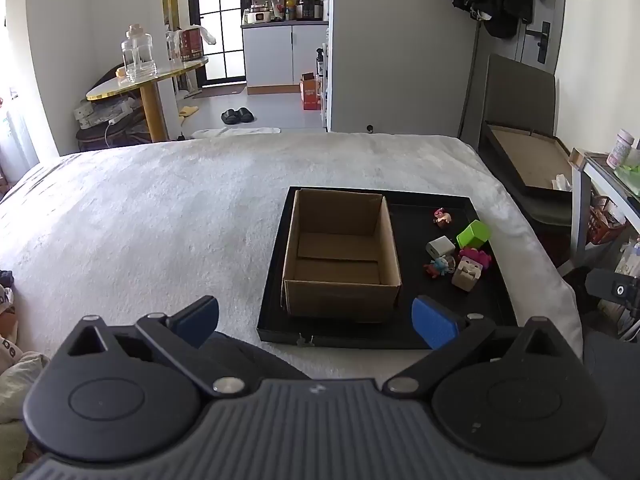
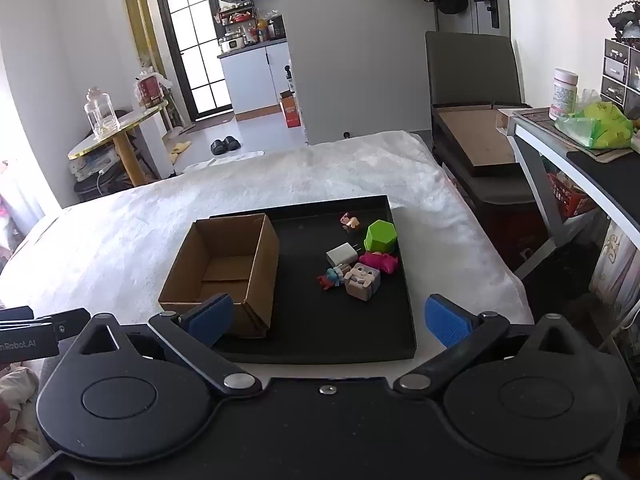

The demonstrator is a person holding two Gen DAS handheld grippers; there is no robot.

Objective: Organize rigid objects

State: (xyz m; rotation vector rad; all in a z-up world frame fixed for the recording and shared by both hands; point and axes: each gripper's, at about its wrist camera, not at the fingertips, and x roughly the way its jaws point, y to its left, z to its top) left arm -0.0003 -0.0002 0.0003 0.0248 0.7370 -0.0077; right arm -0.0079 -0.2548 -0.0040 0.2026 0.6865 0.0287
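Observation:
A black tray [image 1: 486, 312] [image 2: 352, 344] lies on a white bed cover. An empty open cardboard box [image 1: 340, 256] [image 2: 224, 268] stands in its left half. On its right half lie several small objects: a green hexagonal block [image 1: 474, 234] [image 2: 381, 236], a white charger plug [image 1: 440, 247] [image 2: 341, 255], a pink toy [image 1: 476, 257] [image 2: 380, 261], a beige face cube [image 1: 466, 274] [image 2: 363, 280], a small red-blue figure [image 1: 437, 267] [image 2: 330, 279] and a small pink figure [image 1: 442, 217] [image 2: 350, 222]. My left gripper [image 1: 316, 322] is open and empty before the box. My right gripper [image 2: 330, 322] is open and empty above the tray's near edge.
The bed cover [image 1: 160, 220] spreads far left and behind the tray. A grey chair with a board [image 2: 472, 128] stands beyond the bed's right side. A desk [image 2: 580, 160] with a green bag is at right. A round side table [image 1: 148, 80] with a glass jar stands far left.

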